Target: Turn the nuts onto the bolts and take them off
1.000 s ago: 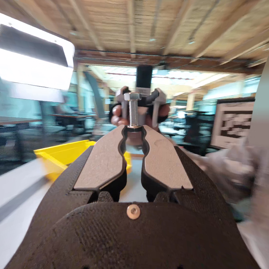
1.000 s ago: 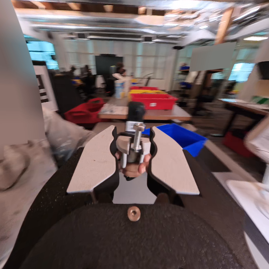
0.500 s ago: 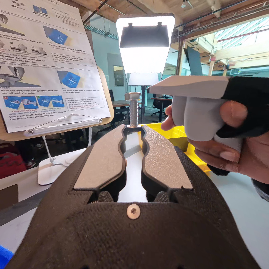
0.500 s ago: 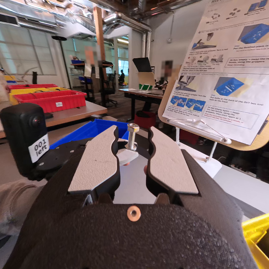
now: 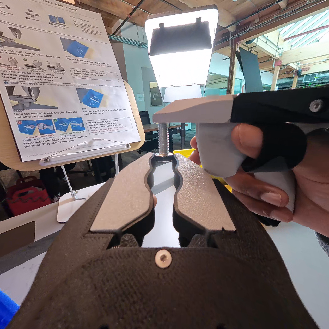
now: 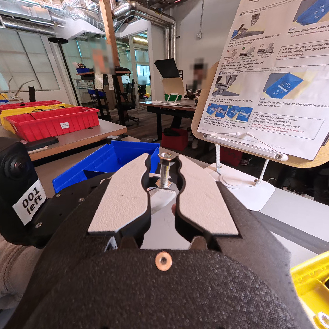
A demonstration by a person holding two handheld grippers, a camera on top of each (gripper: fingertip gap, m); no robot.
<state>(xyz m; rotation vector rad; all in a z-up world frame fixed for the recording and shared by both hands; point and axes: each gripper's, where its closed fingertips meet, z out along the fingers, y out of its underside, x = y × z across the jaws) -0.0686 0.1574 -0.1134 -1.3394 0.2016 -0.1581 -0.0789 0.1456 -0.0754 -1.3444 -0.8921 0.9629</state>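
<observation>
Right tool [image 6: 164,158] has come in over the bolt's top end since half a second ago, when it stood off to the side. Bolt [image 5: 163,137] has barely shifted: upright, clamped in the left tool [image 5: 163,157].

Left tool: narrow, tips pinched on the hex end at the bottom of the shank, the head by the look of it. Threaded shank sticks straight up out of the tips, in the air, off the surface [image 6: 293,210].

Right tool: narrowed round the nut [image 6: 166,156] at the far end of the shank. Both tips seem to touch its flats, so I read it as gripping, though contact is hard to confirm. Left wrist view shows this tool side-on, a gloved hand [image 5: 267,178] round its grip, its finger hiding the bolt's top.

Handling, my judgement: plain steel, rigid, small, light, not fragile. Smooth and slippery on the corners. Take the nut across two opposite flats, not the points, or it cams out. Hold the bolt at the head only; clamping the thread risks slip and blocks the nut's travel. Nut sits only at the thread's tip, so it can drop if the grip loosens.

Blue bin [image 6: 124,154] lies beyond the tools on the left side, yellow bin [image 5: 183,152] just behind the bolt, and an instruction sheet on a stand [image 5: 62,80] at the back.
</observation>
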